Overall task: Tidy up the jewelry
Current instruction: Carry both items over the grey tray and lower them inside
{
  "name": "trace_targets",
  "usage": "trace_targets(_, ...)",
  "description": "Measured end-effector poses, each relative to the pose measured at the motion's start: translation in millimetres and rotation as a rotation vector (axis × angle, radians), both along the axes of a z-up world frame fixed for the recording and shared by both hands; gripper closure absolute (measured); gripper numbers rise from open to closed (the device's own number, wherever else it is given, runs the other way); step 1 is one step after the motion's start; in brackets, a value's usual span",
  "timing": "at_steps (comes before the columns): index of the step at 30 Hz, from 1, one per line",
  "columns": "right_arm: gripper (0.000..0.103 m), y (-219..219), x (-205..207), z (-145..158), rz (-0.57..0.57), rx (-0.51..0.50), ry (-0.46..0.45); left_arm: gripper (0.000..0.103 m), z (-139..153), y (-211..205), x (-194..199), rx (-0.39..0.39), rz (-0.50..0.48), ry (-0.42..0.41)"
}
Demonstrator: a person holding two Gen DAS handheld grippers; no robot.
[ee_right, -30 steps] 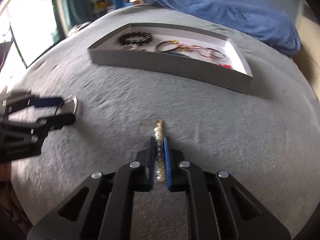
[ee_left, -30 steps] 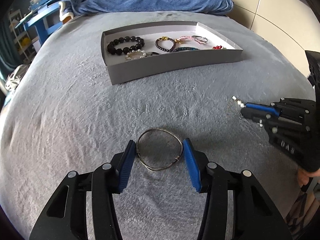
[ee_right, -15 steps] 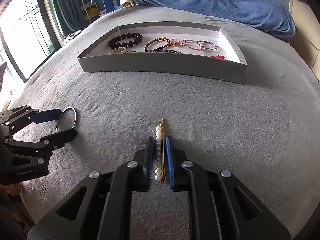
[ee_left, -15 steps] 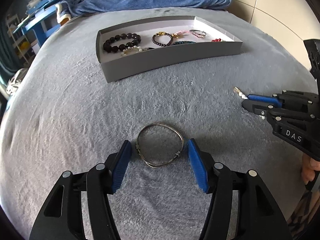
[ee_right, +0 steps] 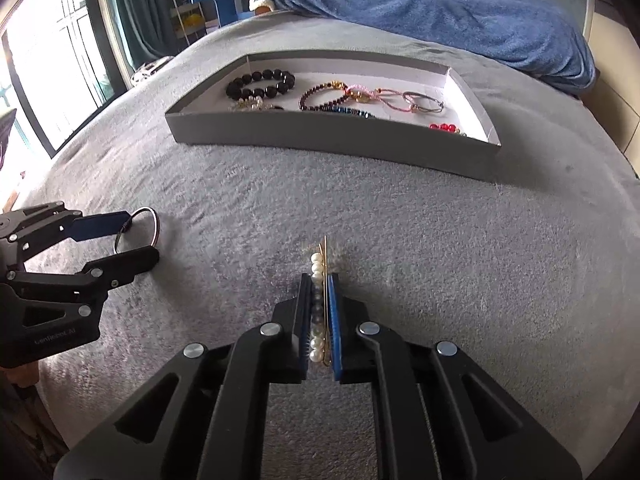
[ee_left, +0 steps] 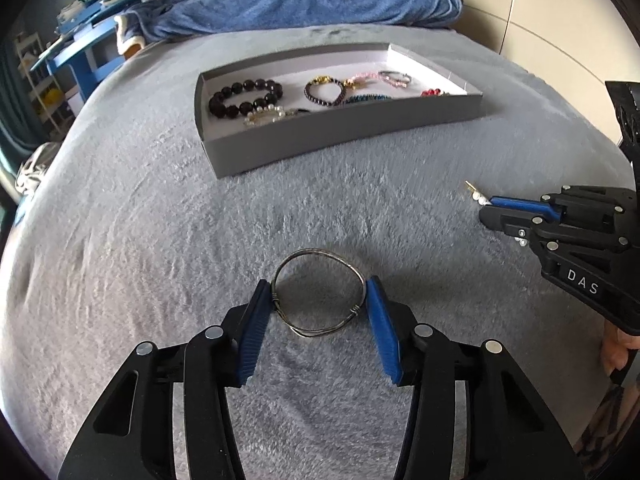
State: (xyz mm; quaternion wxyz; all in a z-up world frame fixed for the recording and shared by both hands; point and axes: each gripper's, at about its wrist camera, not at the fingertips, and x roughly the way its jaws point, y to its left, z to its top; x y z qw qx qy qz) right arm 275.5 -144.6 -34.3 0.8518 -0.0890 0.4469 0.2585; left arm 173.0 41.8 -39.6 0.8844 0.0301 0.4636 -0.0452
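Left hand-held gripper (ee_left: pixel 318 312): its jaws have just been closing in and are now clasping the wire bangle (ee_left: pixel 319 293); both blue pads are touching the ring's sides.
Wire bangle position: it is lying flat on the grey bed cover (ee_left: pixel 160 240), between the left fingertips and reaching out past them toward the tray.
Wire bangle shape: a roughly round silver loop with a small wire wrap at each side, where the pads are meeting it.
Right hand-held gripper (ee_right: pixel 320 304): its jaws have just been closing and are now clenching the pearl hair pin (ee_right: pixel 319 280), pads pressing on both sides.
Pearl hair pin position: it is sitting in the narrow slot between the right pads, its far end sticking out beyond the fingertips over the bed cover.
Pearl hair pin axis: its long axis is running along the fingers, gold tip pointing toward the grey tray (ee_right: pixel 332 140).
Pearl count: one row; the exact number is too shadowed to tell.
Grey tray: it is lying farther up the bed, well apart from both grippers.
Tray contents: one black bead bracelet (ee_right: pixel 260 84), plus several other bracelets beside it, partly hidden by the wall.
Beyond the tray: one blue blanket (ee_right: pixel 440 12) is lying bunched up.
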Motion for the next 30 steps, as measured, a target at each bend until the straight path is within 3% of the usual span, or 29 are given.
trace_targets(21,0.095,-23,10,38,-0.051,0.21,-0.018,0.053,32,13,2,-0.149,0.014,-0.131)
trace_targets(30,0.095,-35,26,50,-0.073,0.254,-0.023,0.053,43,12,17,-0.144,-0.008,-0.168)
